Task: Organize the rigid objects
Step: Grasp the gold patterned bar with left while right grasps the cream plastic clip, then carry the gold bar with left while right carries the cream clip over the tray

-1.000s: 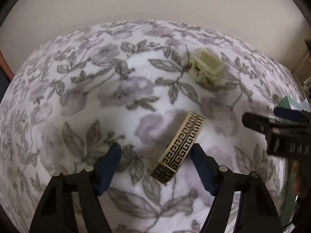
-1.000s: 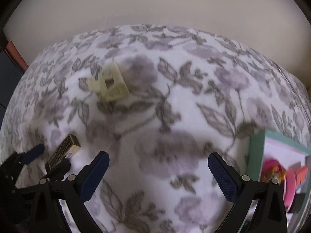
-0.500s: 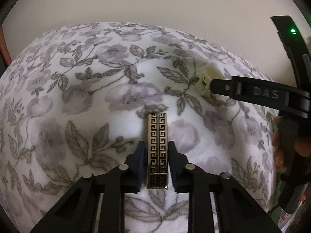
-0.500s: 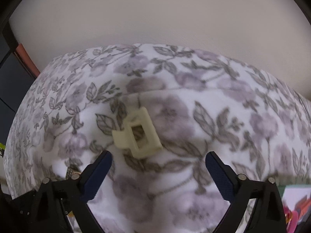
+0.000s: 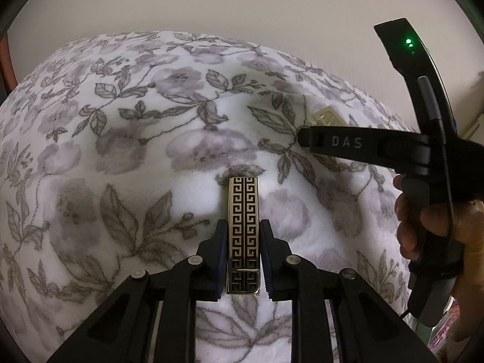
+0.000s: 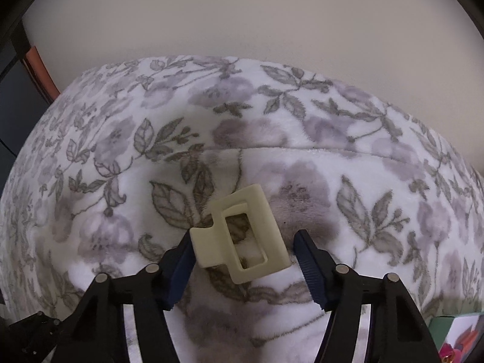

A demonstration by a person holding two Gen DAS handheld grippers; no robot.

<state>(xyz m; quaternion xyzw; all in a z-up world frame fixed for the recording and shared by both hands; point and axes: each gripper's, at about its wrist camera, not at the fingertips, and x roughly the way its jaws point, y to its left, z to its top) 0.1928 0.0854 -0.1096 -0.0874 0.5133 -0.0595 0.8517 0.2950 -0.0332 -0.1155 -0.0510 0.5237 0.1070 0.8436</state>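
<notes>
Two wrist views look down on a soft blanket printed with grey-purple flowers and leaves, with a plain pale wall behind it.

In the left view, the left hand-held gripper is clamped tight on a narrow gold and black clip with a Greek-key pattern. The clip lies lengthwise between the blue pads, its far end pointing away over the blanket.

To the right in that view, a hand holds the right hand-held gripper, which reaches across above a cream claw clip, half hidden behind it.

In the right view, the cream claw clip lies on the blanket between the two fingers. The jaws are closing around it. The left pad sits just at the clip's edge; the right pad is clearly apart from it, so it is not yet gripped.

A green-edged box shows at the bottom right corner.
</notes>
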